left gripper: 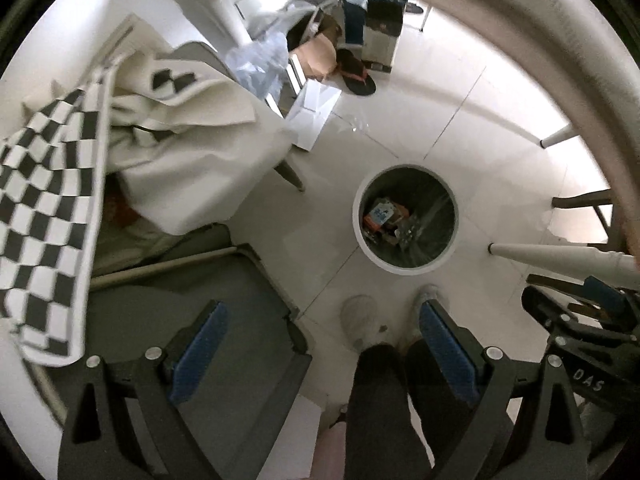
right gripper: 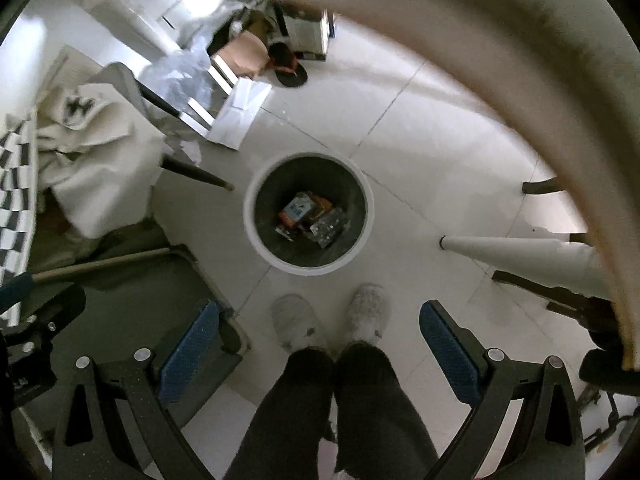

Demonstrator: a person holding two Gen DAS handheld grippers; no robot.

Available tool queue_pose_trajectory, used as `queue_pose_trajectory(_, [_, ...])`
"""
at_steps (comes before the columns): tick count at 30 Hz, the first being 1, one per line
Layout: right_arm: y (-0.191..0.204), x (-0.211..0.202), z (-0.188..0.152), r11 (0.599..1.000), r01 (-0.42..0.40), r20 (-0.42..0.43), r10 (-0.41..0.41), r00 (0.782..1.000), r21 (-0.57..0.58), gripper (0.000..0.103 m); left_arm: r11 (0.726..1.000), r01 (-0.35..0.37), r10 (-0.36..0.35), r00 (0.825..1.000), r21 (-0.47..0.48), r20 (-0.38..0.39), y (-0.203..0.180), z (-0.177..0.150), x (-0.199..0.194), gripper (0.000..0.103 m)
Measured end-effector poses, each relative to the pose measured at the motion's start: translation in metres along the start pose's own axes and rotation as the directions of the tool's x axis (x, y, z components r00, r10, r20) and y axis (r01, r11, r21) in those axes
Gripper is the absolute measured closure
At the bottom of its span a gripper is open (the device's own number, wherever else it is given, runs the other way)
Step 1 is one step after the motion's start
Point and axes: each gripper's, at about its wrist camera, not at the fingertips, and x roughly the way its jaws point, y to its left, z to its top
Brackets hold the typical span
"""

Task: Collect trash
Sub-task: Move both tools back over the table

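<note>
Your left gripper (left gripper: 320, 354) and right gripper (right gripper: 320, 354) both hang spread and empty above your feet, with the trash already lying at the bottom of the white bin (right gripper: 250, 216) on the floor just ahead. Risk: swinging up for more, you could clip the round table's edge (left gripper: 560, 72) overhead. Only the right view shows what look like paper scraps (right gripper: 188, 148) by the chair leg, though blur makes that uncertain.

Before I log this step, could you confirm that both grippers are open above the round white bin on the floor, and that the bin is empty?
Not quite: the bin is not empty. The right wrist view shows several pieces of trash lying at its bottom, including an orange and blue packet. The rest holds: the left gripper and the right gripper are both open above the round white bin on the floor.
</note>
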Motion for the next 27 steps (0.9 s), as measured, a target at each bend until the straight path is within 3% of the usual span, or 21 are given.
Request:
queue_pose_trajectory(6, [-0.016,-0.105,0.019,0.994,-0.065,0.078,0.058,0.995,0.090,0.001,0.998,-0.054,0.051,0.993,0.021,0.108,-0.005,0.015,-0.089,0.005])
queue_pose_trajectory(12, [-0.103,-0.189,0.062,0.956,-0.082,0.175,0.033,0.984,0.283,0.001,0.998,-0.023,0.009,0.971,0.056,0.239,-0.058,0.066,-0.165,0.005])
queue_pose_trajectory(15, [-0.173,-0.215,0.083,0.905,-0.082,0.202,-0.004,0.979,0.417,0.001,0.995,-0.006,-0.021,0.960,0.098,0.281,-0.103,0.099,-0.190,0.005])
queue_pose_trajectory(18, [-0.255,-0.227,0.103,0.822,-0.087,0.214,-0.043,0.976,0.563,0.001,0.989,-0.008,-0.036,0.954,0.144,0.298,-0.155,0.139,-0.203,0.005])
queue_pose_trajectory(24, [-0.397,-0.213,0.156,0.631,-0.119,0.192,-0.048,0.980,0.767,0.001,0.985,0.006,-0.046,0.972,0.172,0.231,-0.243,0.239,-0.196,0.005])
queue_pose_trajectory(27, [-0.430,-0.196,0.178,0.590,-0.112,0.165,-0.036,0.986,0.800,0.001,0.981,-0.006,-0.035,0.978,0.196,0.208,-0.285,0.283,-0.183,0.005])
